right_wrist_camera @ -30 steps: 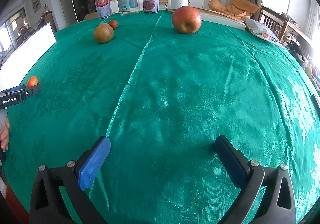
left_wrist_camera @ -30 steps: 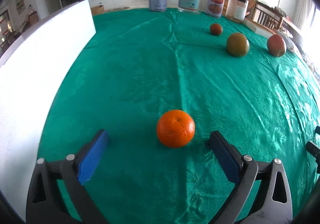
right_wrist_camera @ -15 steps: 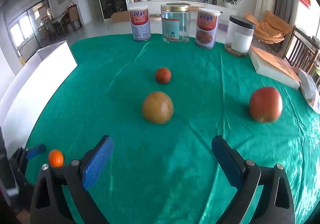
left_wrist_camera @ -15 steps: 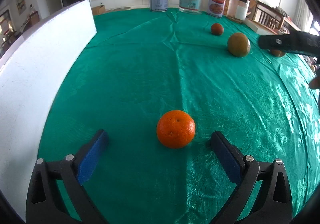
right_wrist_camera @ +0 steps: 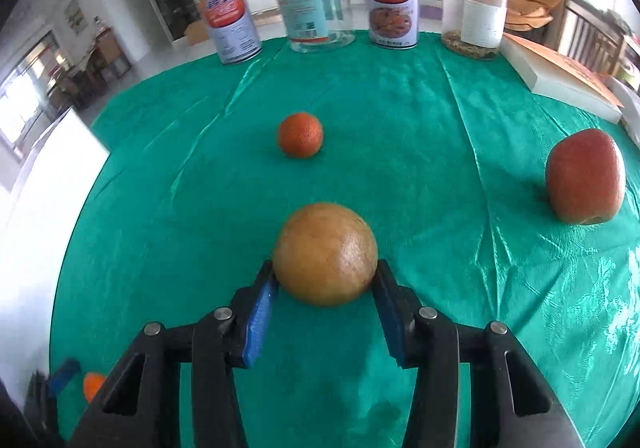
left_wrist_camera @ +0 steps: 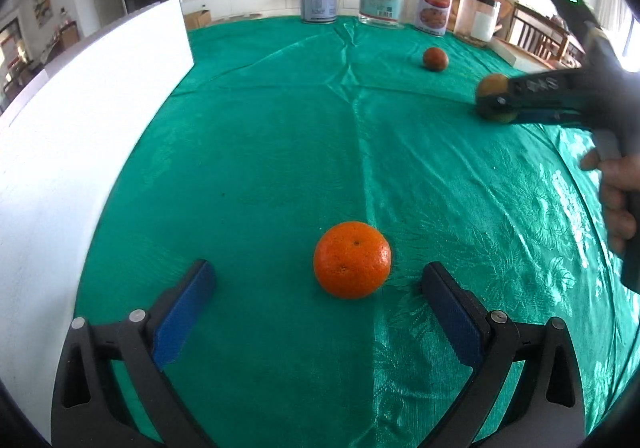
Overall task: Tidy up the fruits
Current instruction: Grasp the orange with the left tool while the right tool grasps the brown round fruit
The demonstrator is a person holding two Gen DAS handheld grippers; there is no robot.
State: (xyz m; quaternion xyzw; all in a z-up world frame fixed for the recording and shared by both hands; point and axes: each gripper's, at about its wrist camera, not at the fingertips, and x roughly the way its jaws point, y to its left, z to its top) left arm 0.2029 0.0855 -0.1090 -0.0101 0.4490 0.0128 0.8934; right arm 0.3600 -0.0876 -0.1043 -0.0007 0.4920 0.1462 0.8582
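Nearest, the left tool [left_wrist_camera: 318, 278] stands with its jaws wide apart, an orange [left_wrist_camera: 352, 259] lying on the green-clothed bench [left_wrist_camera: 260, 152] between the pads but touching neither. It sits closer to the right pad. Its peel looks pebbled and dull, so I judge it will not slip much; it is probably light and a little soft, best taken across its widest middle with modest pressure.

Further out, the right tool [right_wrist_camera: 325, 280] has just been closing its jaws, and a brown fruit [right_wrist_camera: 325, 253] sits between them. Both blue pads meet its flanks, low and at the near side, so I read this as a grip just made, with the fruit resting on the cloth. Being round, firm-looking and larger than the orange, it could squirt forward out of a hold taken behind its middle; a deeper bite would be safer.

Beyond it lies a small orange [right_wrist_camera: 300, 134], and off to the right, well apart, a red apple [right_wrist_camera: 584, 176]. At the far edge stand cans and jars [right_wrist_camera: 394, 0]. A white box [left_wrist_camera: 80, 120] runs along the left side.
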